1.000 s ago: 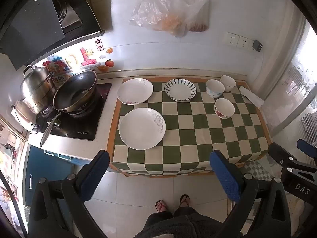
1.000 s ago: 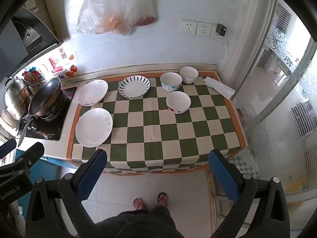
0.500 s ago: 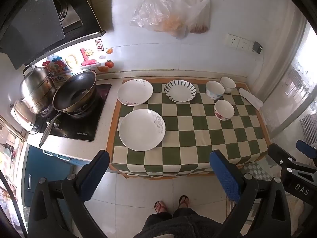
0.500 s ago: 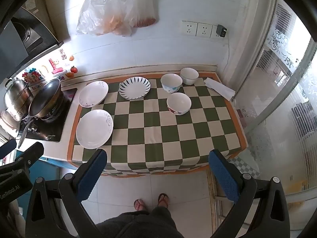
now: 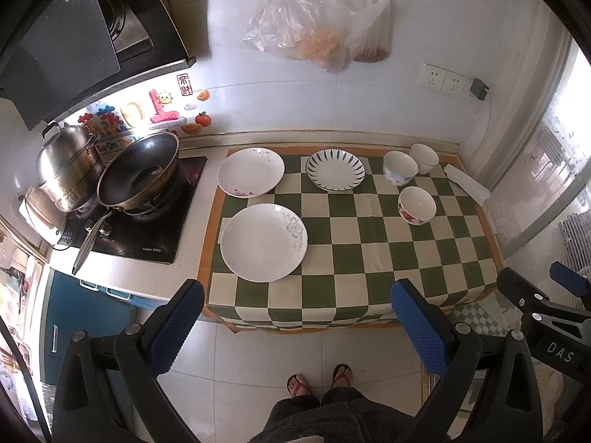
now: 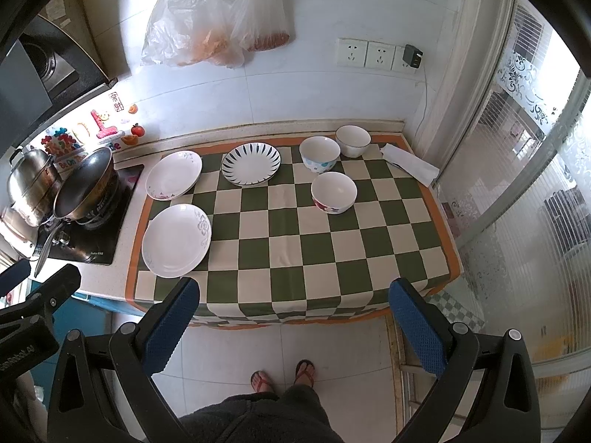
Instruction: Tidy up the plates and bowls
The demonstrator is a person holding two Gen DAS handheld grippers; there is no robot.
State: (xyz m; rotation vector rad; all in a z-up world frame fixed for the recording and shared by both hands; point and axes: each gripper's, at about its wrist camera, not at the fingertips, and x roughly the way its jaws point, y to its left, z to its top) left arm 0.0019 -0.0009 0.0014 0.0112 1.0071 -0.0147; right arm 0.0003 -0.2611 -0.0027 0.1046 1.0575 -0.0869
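Three plates lie on the green-checked cloth: a large white floral plate near the front left, a white plate with pink flowers behind it, and a blue-striped plate at the back middle. Three bowls stand at the back right: a dotted bowl, a white bowl and a red-flowered bowl. My left gripper and right gripper are open and empty, held high in front of the counter's front edge. The plates and bowls also show in the right wrist view, such as the large plate.
A wok and a steel pot sit on the stove left of the cloth. A folded white towel lies at the cloth's right edge. Plastic bags hang on the back wall. A glass door is at the right.
Both views have drifted slightly, with the counter sitting a little lower and smaller in frame. Nothing on the counter has moved.
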